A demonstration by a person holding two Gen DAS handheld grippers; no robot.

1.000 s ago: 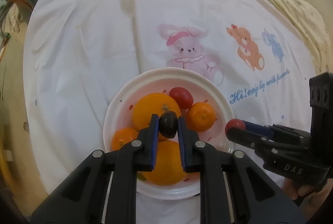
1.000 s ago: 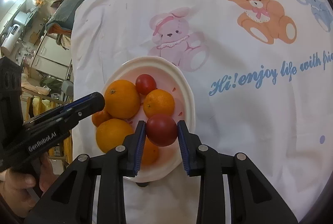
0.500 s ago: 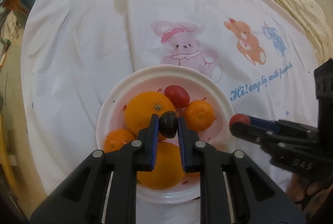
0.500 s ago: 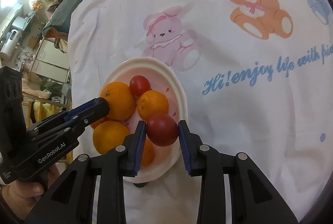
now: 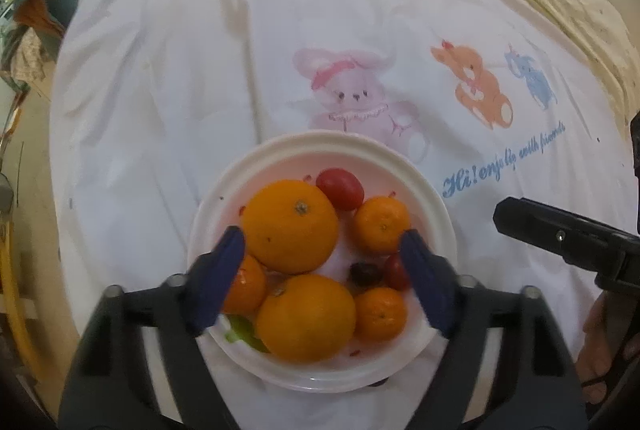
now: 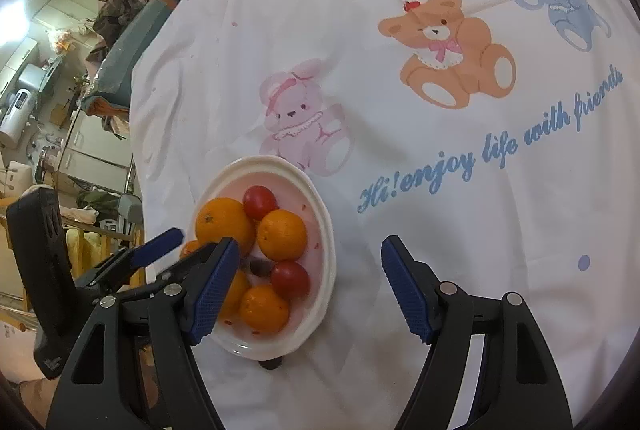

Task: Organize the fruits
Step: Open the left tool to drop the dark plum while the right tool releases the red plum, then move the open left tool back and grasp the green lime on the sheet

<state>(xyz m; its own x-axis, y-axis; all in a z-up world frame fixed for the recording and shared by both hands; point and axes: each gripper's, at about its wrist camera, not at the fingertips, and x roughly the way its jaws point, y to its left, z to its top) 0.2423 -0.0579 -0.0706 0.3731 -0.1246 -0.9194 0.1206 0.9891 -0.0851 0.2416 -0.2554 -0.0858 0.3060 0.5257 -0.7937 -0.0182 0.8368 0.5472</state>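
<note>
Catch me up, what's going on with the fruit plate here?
A person holds a gripper in each hand over a white plate of fruit. Both the left gripper and right gripper have just been opening and hold nothing. The dark fruit and a small red tomato lie on the plate among the oranges.

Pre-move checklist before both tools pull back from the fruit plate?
1. Left tool open, jaws just opened, nothing between the pads: ok.
2. Right tool open, jaws just opened, empty: ok.
3. Dark fruit lying in the plate: ok.
4. Red fruit lying in the plate beside it: ok.
5. Fruit left on the cloth: none in view, ok.
6. Plate sitting stable: cannot tell.
</note>
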